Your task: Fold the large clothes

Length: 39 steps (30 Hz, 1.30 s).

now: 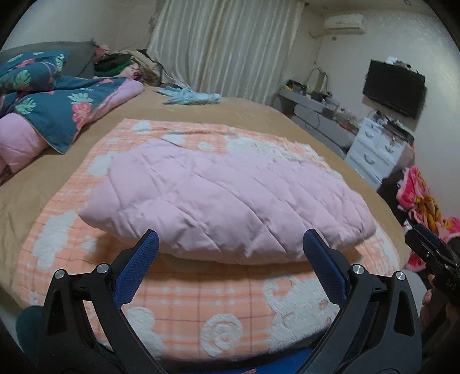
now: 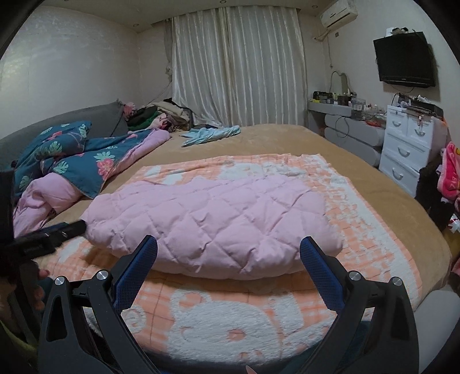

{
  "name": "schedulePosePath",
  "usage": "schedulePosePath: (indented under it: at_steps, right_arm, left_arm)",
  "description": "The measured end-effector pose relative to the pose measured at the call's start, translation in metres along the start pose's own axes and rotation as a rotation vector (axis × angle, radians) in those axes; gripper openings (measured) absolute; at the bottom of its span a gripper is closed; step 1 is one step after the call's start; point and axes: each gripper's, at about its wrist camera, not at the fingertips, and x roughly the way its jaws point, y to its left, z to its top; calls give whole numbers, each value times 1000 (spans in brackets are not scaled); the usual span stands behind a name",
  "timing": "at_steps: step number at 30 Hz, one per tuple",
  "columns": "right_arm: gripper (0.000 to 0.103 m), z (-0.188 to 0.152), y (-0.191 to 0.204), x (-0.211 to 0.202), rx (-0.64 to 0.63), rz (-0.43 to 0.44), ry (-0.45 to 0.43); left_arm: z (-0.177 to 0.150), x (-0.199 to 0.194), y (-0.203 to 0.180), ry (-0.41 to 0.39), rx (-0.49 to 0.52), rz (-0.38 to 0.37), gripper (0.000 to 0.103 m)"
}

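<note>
I see a bedroom with pale walls, and white curtains (image 2: pixel 238 66) drawn fully across the far window. A black television (image 2: pixel 405 59) hangs on the right wall beside an air conditioner (image 2: pixel 339 13). Below stand white drawers (image 2: pixel 408 143) and a cluttered grey counter (image 2: pixel 339 110).

Matt quilted garment (image 1: pixel 224 198), fluffy blanket (image 1: pixel 201 313)

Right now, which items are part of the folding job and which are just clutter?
In play:
pink quilted garment, folded on the orange checked blanket
left gripper, open
right gripper, open

Lying about:
blue floral duvet
light blue cloth
clothes pile by the curtain
white drawers
TV
</note>
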Motion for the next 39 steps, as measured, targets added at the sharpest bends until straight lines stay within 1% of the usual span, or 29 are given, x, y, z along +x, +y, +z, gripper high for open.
schedulePosePath:
  at_steps: [6,12,17,29,39]
  right_arm:
    - [99,-8,11,16,-16,30,53]
    - [99,-9,20,21,-46,46,60]
    - [99,-12,21,24,-45,51,75]
    - [99,-13,20,23,-41,45,74]
    - [99,-14,17,21,-34,37,74]
  left_arm:
    - [-7,11,-10,28,34,-22,94]
    - [-8,16,-9,43,39,1,94]
    - [-9,18,-7,48,36,3,94]
    - [-9,16,-3,50,26,20,94]
    - [-9,13,-1,52,22,17,94]
